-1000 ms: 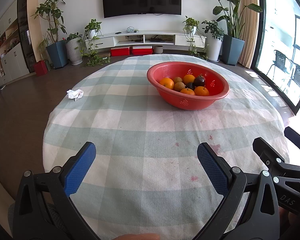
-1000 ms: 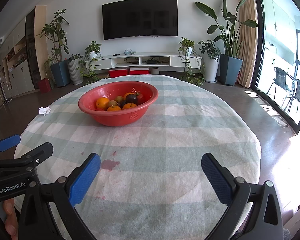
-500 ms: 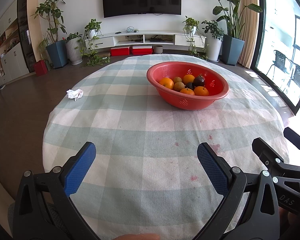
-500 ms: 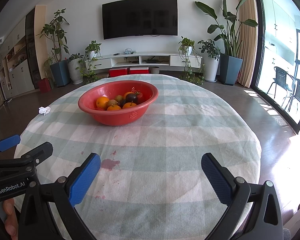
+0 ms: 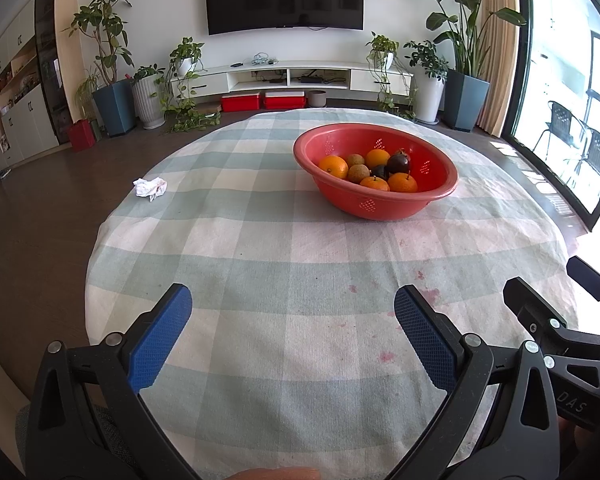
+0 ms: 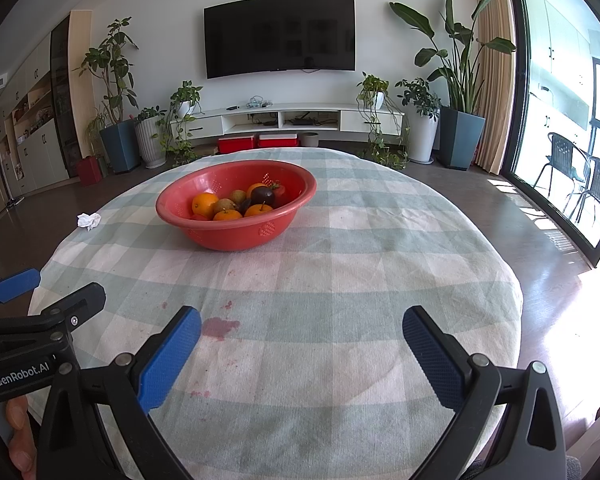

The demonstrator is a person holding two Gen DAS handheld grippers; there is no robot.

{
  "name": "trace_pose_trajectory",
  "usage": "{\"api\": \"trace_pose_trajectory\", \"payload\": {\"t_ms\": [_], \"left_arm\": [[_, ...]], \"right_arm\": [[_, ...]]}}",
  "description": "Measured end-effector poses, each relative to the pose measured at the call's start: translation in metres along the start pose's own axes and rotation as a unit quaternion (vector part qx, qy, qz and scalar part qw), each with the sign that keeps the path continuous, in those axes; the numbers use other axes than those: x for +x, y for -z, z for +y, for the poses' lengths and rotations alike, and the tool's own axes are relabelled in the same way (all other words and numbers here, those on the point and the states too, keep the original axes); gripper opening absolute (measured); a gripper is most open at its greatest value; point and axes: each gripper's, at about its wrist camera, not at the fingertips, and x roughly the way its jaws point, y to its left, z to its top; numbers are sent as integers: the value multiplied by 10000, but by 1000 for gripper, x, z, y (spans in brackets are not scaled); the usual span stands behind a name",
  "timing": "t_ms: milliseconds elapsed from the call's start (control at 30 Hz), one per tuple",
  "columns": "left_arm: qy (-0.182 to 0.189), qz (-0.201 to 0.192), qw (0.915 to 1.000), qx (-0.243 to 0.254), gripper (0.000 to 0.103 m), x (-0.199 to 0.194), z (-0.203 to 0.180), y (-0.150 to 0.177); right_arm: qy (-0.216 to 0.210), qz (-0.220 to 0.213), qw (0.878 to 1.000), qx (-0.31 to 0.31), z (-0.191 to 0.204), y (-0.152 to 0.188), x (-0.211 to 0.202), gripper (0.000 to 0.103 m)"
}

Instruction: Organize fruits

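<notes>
A red perforated bowl [image 5: 440,196] [image 6: 236,236] stands on the round checked table and holds several oranges [image 5: 333,166] [image 6: 205,204], brownish round fruits [image 5: 358,173] and dark purple fruits [image 5: 398,163] [image 6: 262,196]. My left gripper [image 5: 292,312] is open over the near part of the table, well short of the bowl, with nothing between its blue pads. Over the near edge my right gripper [image 6: 300,330] is open too and holds nothing. Each gripper shows at the side of the other's view: the right gripper [image 5: 560,320], the left gripper [image 6: 40,304].
A crumpled white tissue [image 5: 150,188] [image 6: 89,221] lies near the table's left edge. Reddish stains [image 6: 220,326] mark the green and white tablecloth [image 5: 260,248] in front of me. Beyond the table are potted plants, a low TV cabinet and a glass door at right.
</notes>
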Motion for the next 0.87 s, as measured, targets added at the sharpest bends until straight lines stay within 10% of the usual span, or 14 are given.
{"api": "trace_pose_trajectory", "payload": {"t_ms": [867], "left_arm": [[50,7,9999,-106,103,-1,-2,-1]], "right_arm": [[-7,38,10000,17,-1,3,-2,103]]}}
